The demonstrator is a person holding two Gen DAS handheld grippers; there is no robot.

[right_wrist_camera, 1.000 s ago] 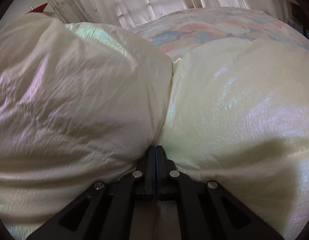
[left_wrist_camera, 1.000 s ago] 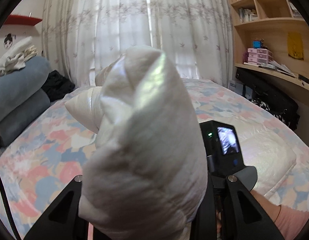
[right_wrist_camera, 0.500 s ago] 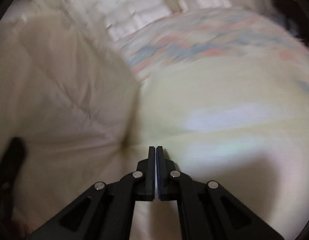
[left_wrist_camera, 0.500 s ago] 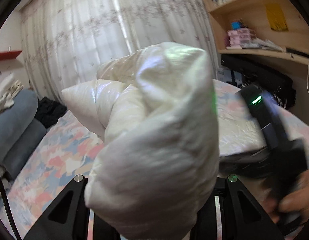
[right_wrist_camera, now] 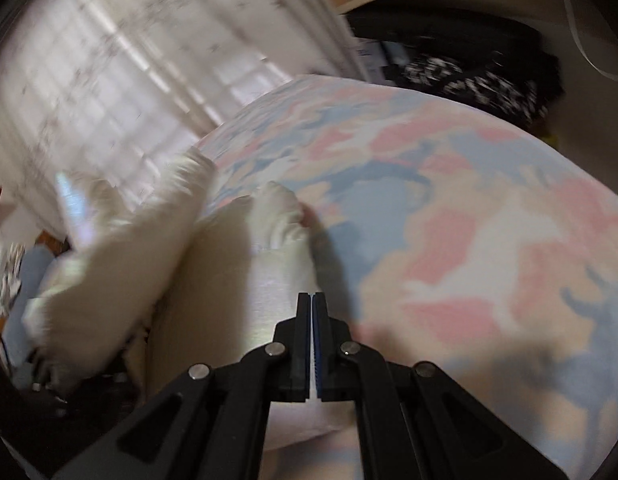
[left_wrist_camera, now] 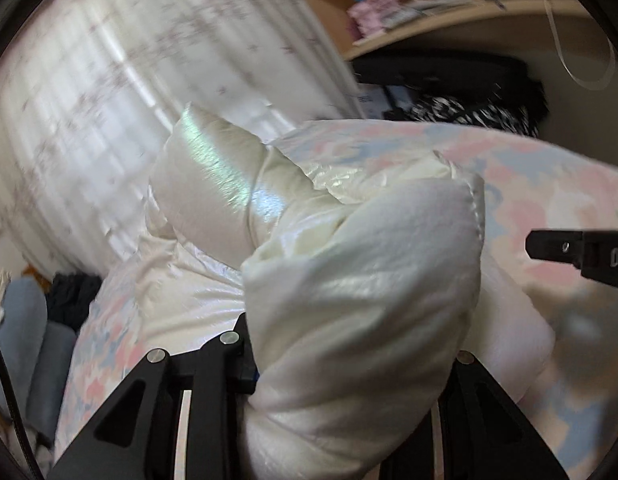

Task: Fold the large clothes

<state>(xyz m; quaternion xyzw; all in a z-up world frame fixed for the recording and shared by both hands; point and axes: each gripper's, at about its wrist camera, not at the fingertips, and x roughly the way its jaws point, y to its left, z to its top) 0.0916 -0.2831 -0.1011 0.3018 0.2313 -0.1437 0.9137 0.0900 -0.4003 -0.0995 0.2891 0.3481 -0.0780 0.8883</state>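
Observation:
A puffy, shiny cream-white down jacket (left_wrist_camera: 349, 280) lies bunched on the bed. My left gripper (left_wrist_camera: 349, 368) is shut on a thick wad of it, which bulges between the fingers and hides their tips. In the right wrist view the jacket (right_wrist_camera: 237, 264) lies left of centre on the bed. My right gripper (right_wrist_camera: 312, 300) has its jaws pressed together at the jacket's right edge; I cannot tell whether any fabric is pinched. Its black tip shows at the right edge of the left wrist view (left_wrist_camera: 565, 246).
The bed has a pink, blue and cream patterned sheet (right_wrist_camera: 469, 220). White curtains (left_wrist_camera: 129, 100) hang behind it. A wooden desk and shelf with black bags (left_wrist_camera: 449, 80) stand to the right. Grey-blue bedding (left_wrist_camera: 17, 340) is piled at the left.
Both views have swung to the right and tilted. The right gripper has drawn off the jacket's bulk to its right edge, with the bed sheet now filling its view. The left gripper still holds the wad.

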